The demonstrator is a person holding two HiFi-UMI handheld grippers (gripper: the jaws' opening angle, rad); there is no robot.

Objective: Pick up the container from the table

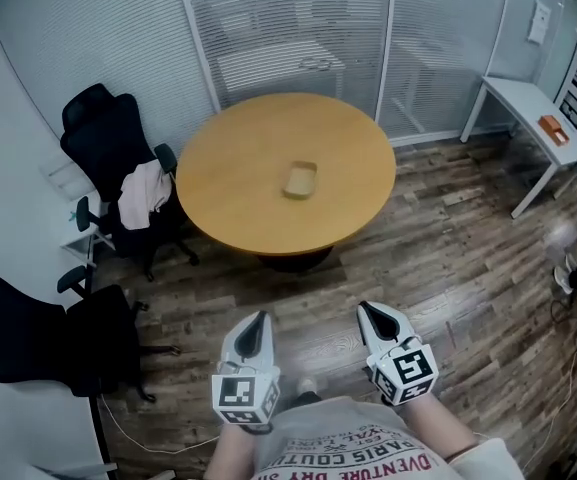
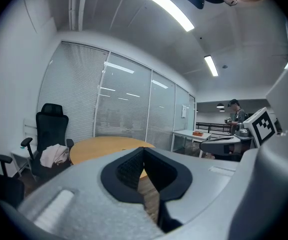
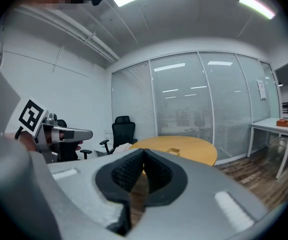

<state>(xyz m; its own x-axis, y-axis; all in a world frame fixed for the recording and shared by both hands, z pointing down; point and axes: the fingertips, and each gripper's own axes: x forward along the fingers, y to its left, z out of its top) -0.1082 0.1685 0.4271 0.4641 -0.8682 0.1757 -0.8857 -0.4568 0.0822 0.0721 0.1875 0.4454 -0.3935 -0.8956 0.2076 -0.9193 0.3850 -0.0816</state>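
Observation:
A small tan container (image 1: 301, 180) lies near the middle of the round wooden table (image 1: 238, 208), well ahead of both grippers. My left gripper (image 1: 259, 317) and right gripper (image 1: 365, 309) hang side by side over the wood floor, short of the table, both pointing towards it. In the left gripper view the pads of the left gripper (image 2: 144, 149) meet with nothing between them, and the table (image 2: 96, 146) shows beyond. The right gripper (image 3: 144, 151) is likewise shut and empty, with the container (image 3: 172, 151) visible on the table (image 3: 198, 151) just right of its tip.
Two black office chairs stand left of the table, one (image 1: 108, 133) with a pale cloth (image 1: 145, 194) on it, the other (image 1: 38, 343) nearer me. A white side table (image 1: 533, 103) with an orange object (image 1: 554, 128) stands at the right. Blinded glass walls lie behind. A person (image 2: 236, 115) stands far off.

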